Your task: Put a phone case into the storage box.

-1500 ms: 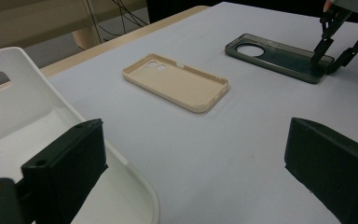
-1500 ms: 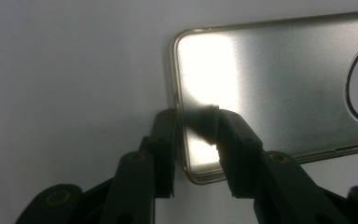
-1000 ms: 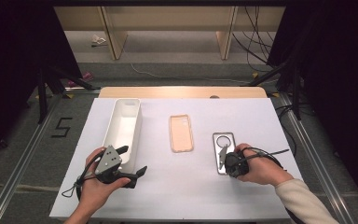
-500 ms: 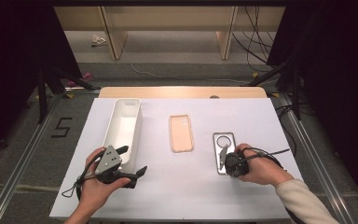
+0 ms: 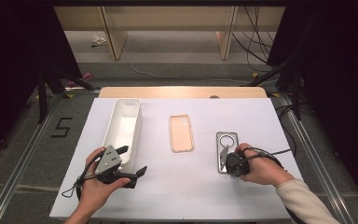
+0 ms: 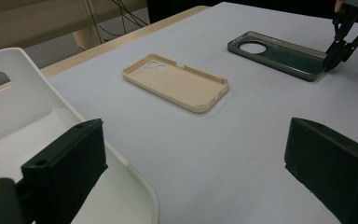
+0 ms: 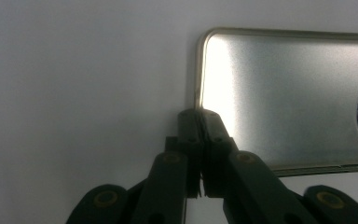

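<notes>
The dark clear phone case (image 5: pixel 226 148) lies flat at the right of the white surface (image 5: pixel 261 116), its round camera opening at the far end. The right gripper (image 7: pixel 198 113) stands at the case's near left corner with its fingers (image 7: pixel 213 122) pressed together on the rim of that corner, pinching the thin edge; the person's right hand (image 5: pixel 260 167) holds it just beside the case. To the left, well apart across bare surface, the beige phone case (image 5: pixel 181 133) lies flat, hollow side up. Farther left a white oblong bin (image 5: pixel 122 128) sits lengthwise near the surface's left edge. The left gripper (image 5: pixel 133 163) hovers at the bin's near end, fingers (image 6: pixel 65 163) spread wide with nothing between them, one over the bin's rim. Open surface lies between the two cases and along the near edge.
</notes>
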